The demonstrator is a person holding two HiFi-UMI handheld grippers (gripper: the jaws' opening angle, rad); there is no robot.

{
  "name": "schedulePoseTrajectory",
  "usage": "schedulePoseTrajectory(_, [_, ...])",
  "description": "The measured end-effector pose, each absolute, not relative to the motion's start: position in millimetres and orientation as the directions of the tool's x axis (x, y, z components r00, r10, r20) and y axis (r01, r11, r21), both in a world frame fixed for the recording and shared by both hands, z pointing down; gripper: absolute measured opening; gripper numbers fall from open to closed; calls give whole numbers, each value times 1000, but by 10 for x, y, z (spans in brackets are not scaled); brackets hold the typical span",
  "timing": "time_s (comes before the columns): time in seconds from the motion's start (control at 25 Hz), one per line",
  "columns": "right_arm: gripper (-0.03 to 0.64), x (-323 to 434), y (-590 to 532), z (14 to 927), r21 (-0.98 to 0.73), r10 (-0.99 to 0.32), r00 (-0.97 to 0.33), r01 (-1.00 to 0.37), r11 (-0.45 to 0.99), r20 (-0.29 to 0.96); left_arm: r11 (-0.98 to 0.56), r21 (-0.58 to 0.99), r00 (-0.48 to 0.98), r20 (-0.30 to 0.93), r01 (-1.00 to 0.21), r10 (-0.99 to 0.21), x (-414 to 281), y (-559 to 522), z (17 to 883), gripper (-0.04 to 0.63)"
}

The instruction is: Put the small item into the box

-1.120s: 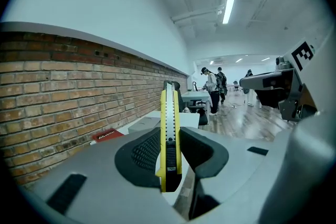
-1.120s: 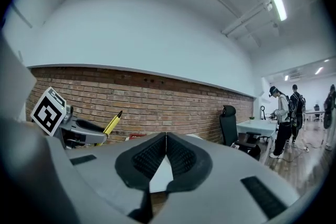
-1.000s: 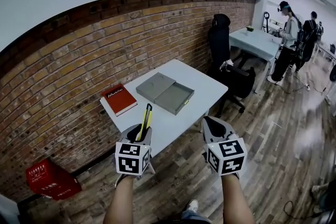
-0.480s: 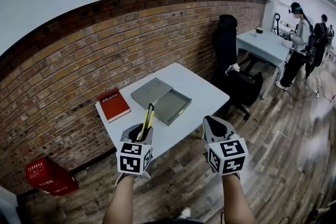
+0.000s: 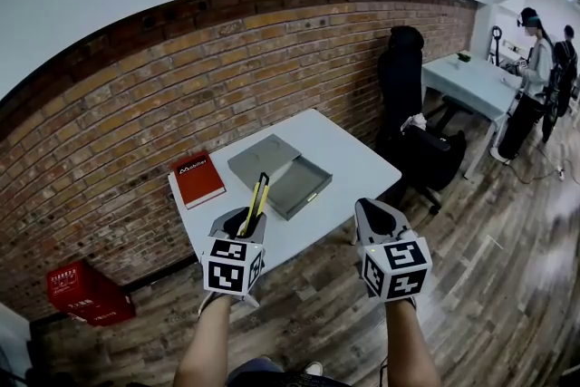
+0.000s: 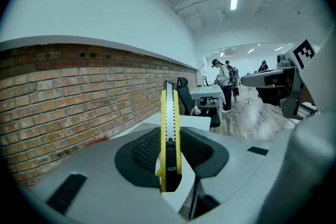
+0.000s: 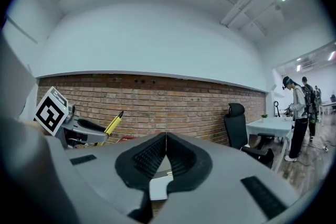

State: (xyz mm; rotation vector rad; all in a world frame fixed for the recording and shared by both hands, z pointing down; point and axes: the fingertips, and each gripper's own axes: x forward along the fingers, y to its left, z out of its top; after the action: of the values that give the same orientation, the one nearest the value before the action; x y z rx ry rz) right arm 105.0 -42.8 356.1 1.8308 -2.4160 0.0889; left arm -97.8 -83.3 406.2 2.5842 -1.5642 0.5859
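brick wall [image 5: 136, 104] runs behind a white counter [image 5: 349, 160], with wooden floor all round it. on the counter sits a grey box [image 5: 311, 197], open, its lid [image 5: 263, 159] touching it at ten o'clock, and a red book [image 5: 198, 178] near the nine o'clock end. the small item, a yellow utility knife [image 5: 256, 198], is not on the counter: the left tongs [image 5: 245, 226] are clamped on its lower body, and it sticks up out of them, tip toward one o'clock. the right tongs [image 5: 373, 211] are pressed together with nothing between them, well apart from the knife at three o'clock. both are held short of the counter's near edge, with the box at about twelve o'clock from the knife.

i'd judge the knife light and rigid, with a smooth plastic shell that could twist in the pads. whether the blade is out i cannot tell. gripping the flat sides low on the handle, as now, looks sound for lowering it into the open tray.
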Motion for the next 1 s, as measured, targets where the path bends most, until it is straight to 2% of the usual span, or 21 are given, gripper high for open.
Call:
schedulePoseTrajectory(0.56, [20, 1084, -721, 3558, 27, -949, -293, -954, 298, 115, -472, -153, 400, 348, -868, -848, -893, -1119, 4035, 130])
schedulePoseTrajectory(1.0, [21, 948, -1684, 3692, 46, -936, -319, -943, 329, 152, -439, -122, 374, 355, -890, -857, -1071, -2015, 4183, 130])
